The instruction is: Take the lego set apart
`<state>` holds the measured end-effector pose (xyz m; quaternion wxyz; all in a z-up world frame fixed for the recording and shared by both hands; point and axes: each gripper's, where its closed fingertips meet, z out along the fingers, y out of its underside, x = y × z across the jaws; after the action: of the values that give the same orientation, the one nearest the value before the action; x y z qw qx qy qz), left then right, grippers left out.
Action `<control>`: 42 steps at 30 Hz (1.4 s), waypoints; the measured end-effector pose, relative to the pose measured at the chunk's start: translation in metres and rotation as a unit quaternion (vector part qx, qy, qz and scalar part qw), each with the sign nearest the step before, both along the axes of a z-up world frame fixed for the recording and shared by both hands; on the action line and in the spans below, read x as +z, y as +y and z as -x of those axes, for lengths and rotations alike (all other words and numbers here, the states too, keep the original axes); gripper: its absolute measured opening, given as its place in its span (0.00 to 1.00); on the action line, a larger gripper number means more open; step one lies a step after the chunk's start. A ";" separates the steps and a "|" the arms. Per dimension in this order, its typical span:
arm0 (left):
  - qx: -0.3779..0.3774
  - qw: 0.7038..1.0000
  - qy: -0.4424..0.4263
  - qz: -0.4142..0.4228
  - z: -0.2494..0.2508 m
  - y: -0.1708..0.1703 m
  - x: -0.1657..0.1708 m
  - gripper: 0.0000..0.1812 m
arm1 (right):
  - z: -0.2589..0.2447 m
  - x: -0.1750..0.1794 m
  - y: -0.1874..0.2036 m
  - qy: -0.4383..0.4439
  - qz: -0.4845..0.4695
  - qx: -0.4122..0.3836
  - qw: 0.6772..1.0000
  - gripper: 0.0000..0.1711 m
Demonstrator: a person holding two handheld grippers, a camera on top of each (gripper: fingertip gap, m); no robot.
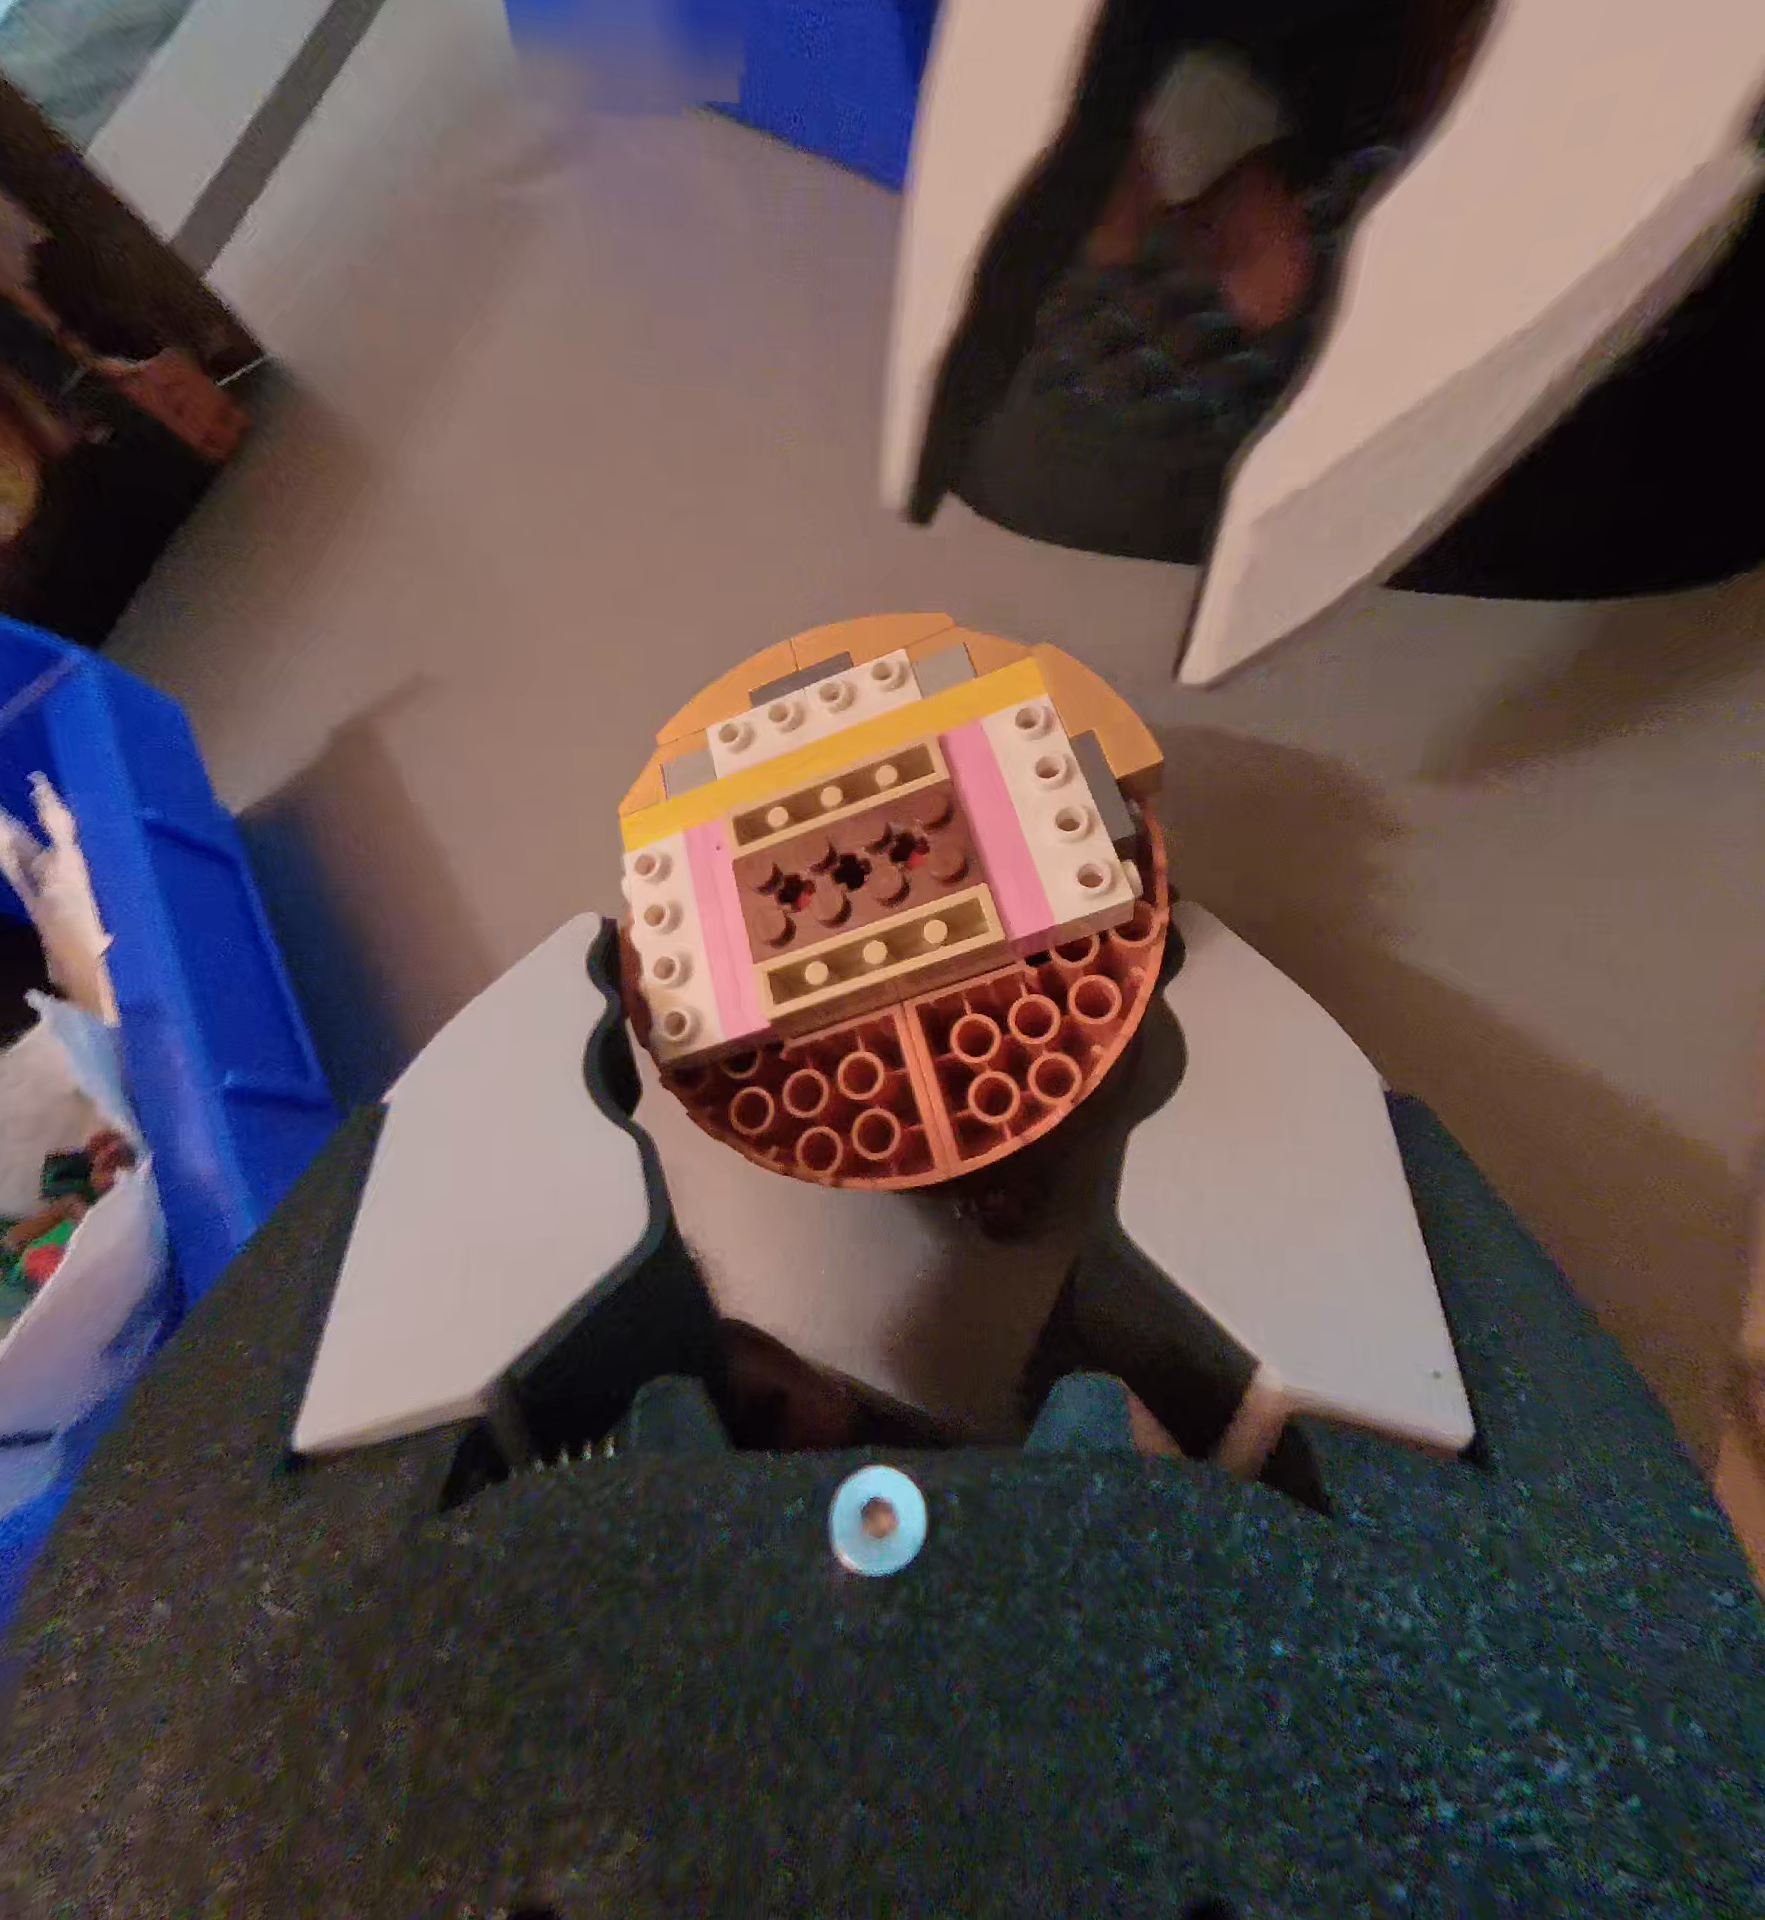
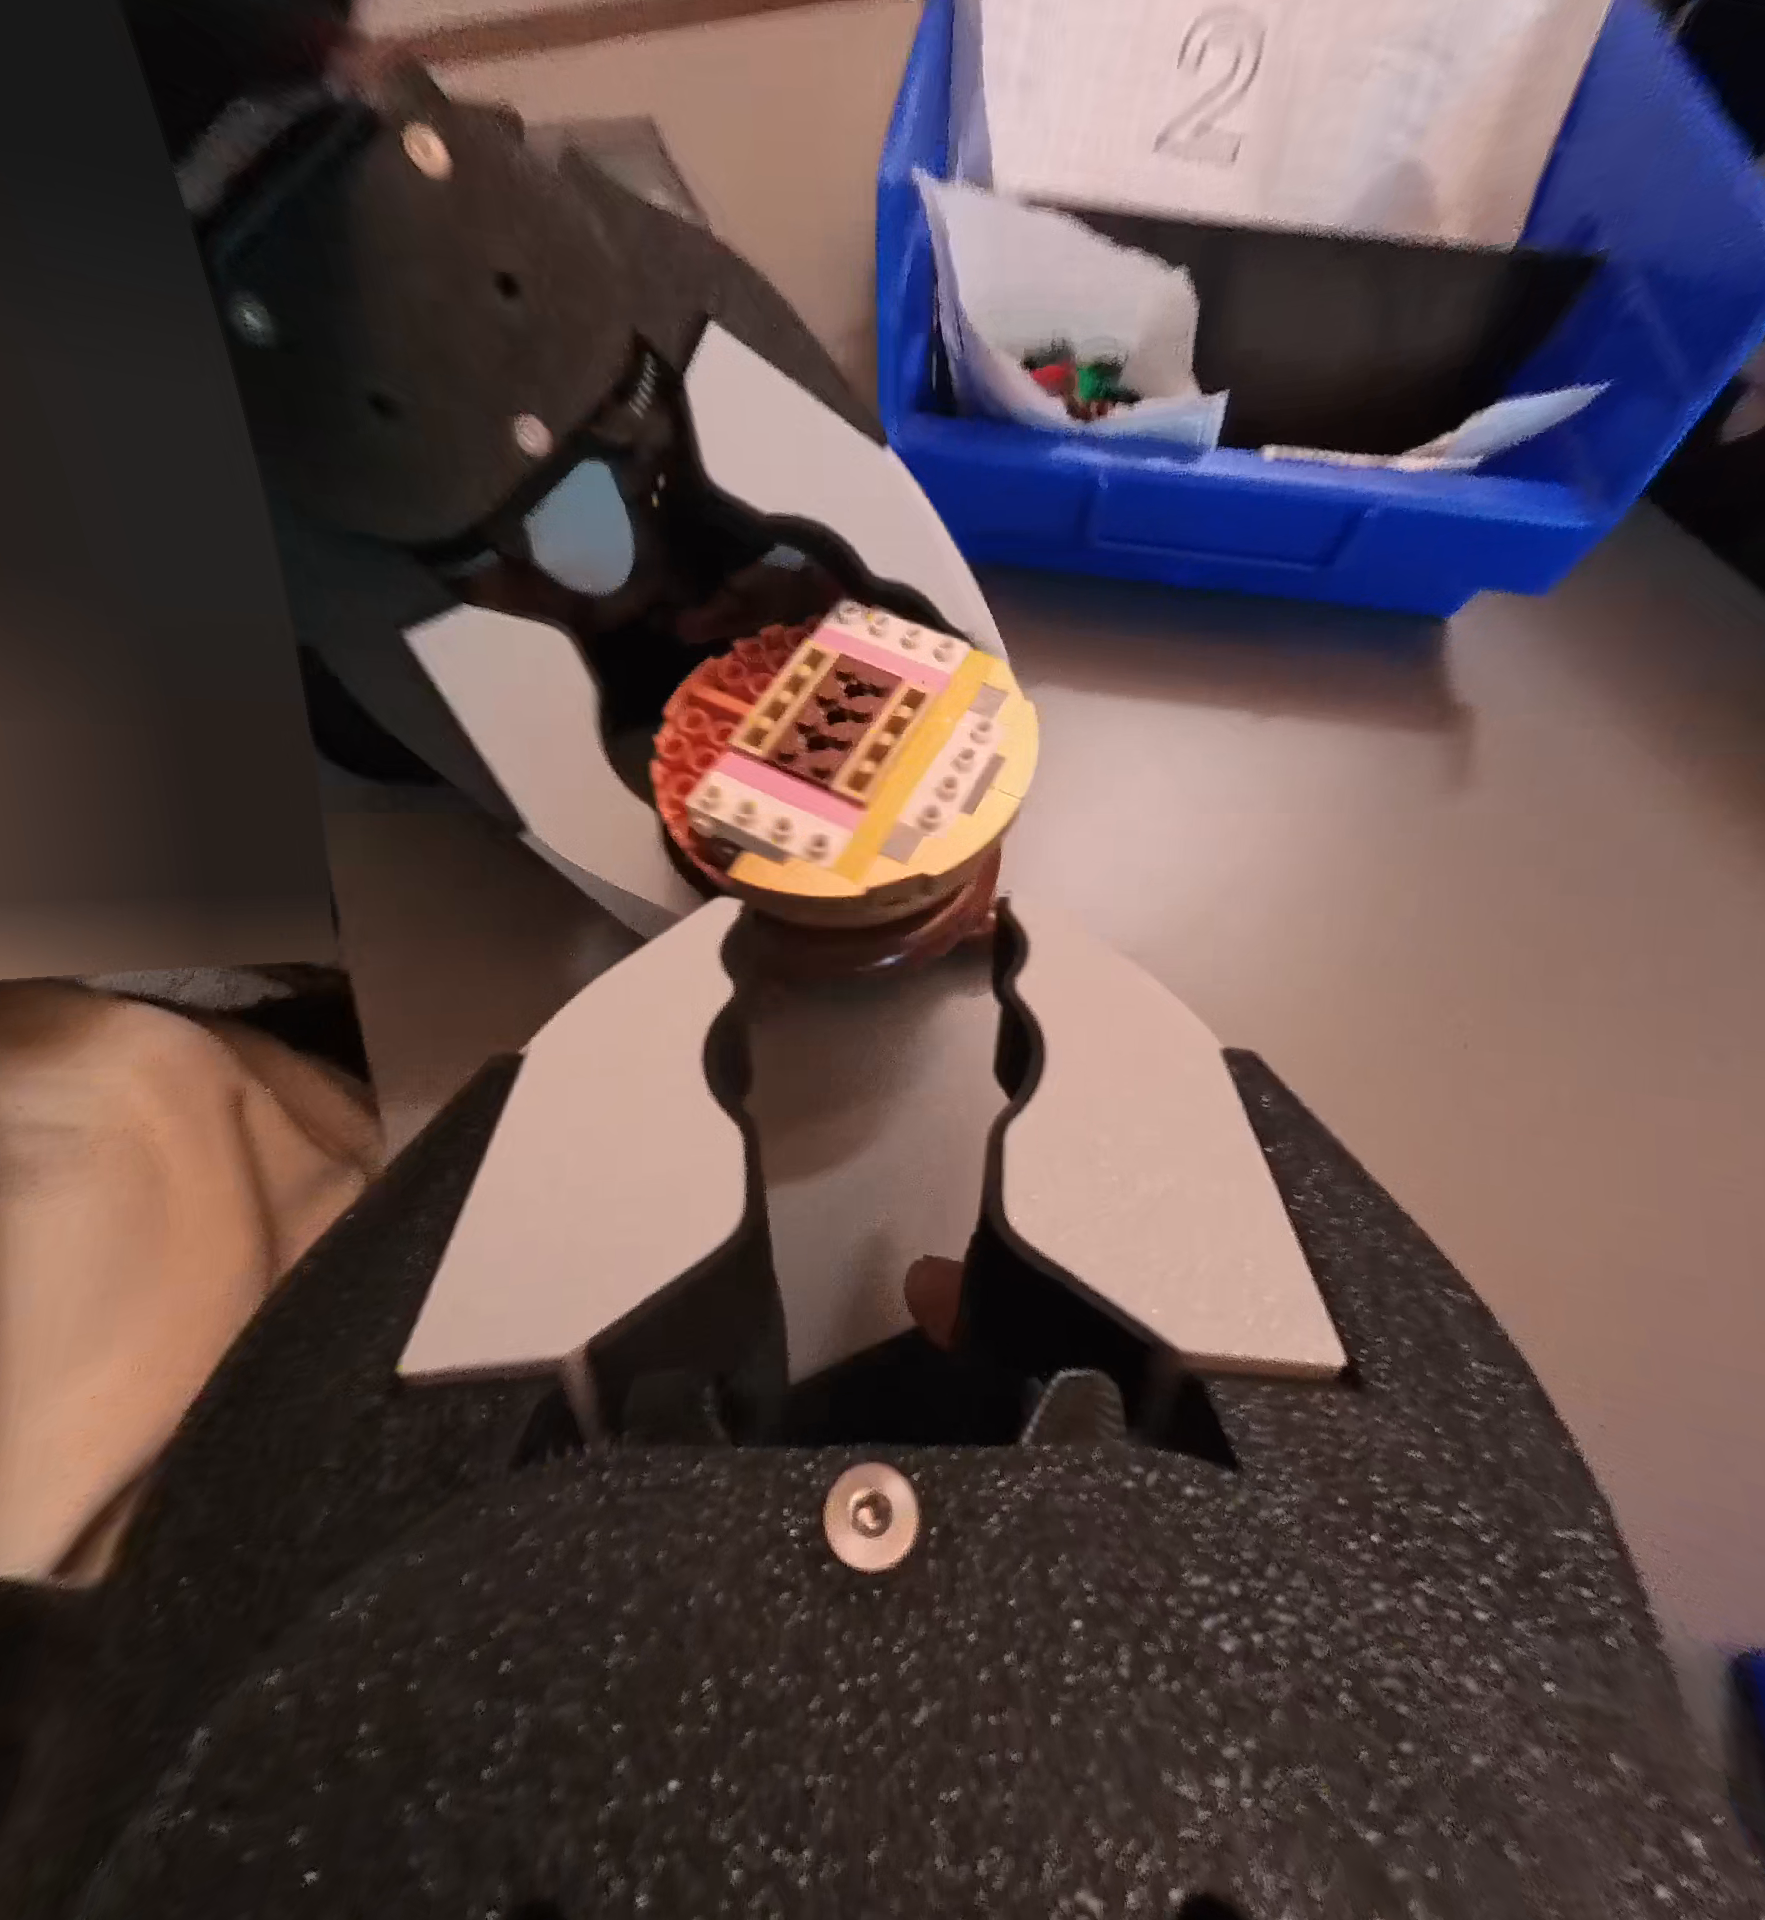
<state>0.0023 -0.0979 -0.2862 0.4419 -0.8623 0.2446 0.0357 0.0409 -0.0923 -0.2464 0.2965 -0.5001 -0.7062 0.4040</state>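
Centrally, round studded lego set between grey scalloped left claw fingers.

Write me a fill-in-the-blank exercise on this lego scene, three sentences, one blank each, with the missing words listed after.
1. The left gripper grips the round lego build from both ______.
2. The right gripper has its jaws ______, its fingertips close to the build's dark base.
3. The bin on the table is ______ in colour and holds torn white paper bags.

Missing words: sides; open; blue
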 end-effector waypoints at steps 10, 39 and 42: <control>0.040 0.999 -0.008 0.000 0.003 0.001 -0.001 0.52 | 0.007 -0.008 -0.011 0.041 -0.042 -0.076 0.995 0.16; 0.078 0.997 -0.015 0.004 0.012 0.003 -0.001 0.52 | 0.017 -0.003 -0.008 0.081 -0.119 -0.058 0.988 0.23; 0.078 0.997 -0.015 0.004 0.012 0.002 -0.001 0.52 | 0.021 0.000 -0.008 0.092 -0.146 -0.038 0.984 0.18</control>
<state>-0.0100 -0.0955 -0.2873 0.4380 -0.8809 0.1706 0.0562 0.0203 -0.1003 -0.2469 0.4456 -0.4387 -0.7077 0.3290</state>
